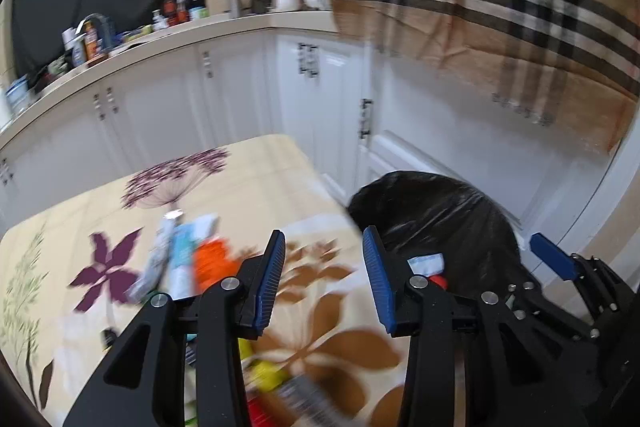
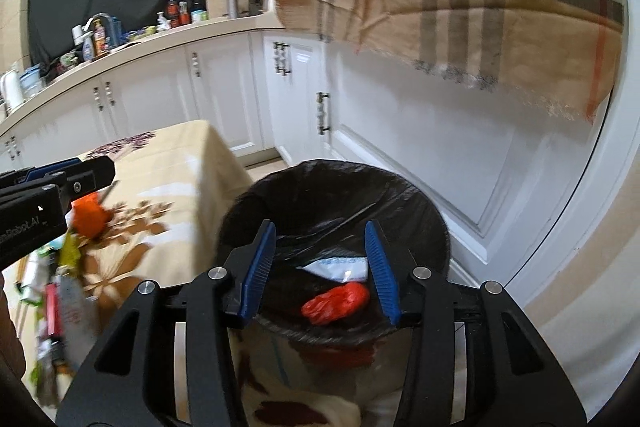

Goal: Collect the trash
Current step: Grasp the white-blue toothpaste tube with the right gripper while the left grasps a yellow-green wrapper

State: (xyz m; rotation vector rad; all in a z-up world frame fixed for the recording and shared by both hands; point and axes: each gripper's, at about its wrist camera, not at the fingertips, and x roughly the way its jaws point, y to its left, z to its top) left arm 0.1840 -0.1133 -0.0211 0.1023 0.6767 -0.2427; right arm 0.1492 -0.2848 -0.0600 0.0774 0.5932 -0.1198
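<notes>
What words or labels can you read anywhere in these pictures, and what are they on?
"...Robot.AI", its start cut off: on the left gripper body, right wrist view.
Bottle labels on the counter: too small to read.
Wrappers on the table: too blurred to read.

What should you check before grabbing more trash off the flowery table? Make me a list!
1. Left gripper empty, fingers apart: ok.
2. Right gripper empty, fingers apart: ok.
3. Bin open, black liner in place: ok.
4. Dropped pieces inside the bin, red wrapper and white packet: ok.
5. Trash left on the table, such as the orange wrapper: not ok, still more to collect.
6. Which piece is easiest to grab: cannot tell, the pile is blurred.
</notes>
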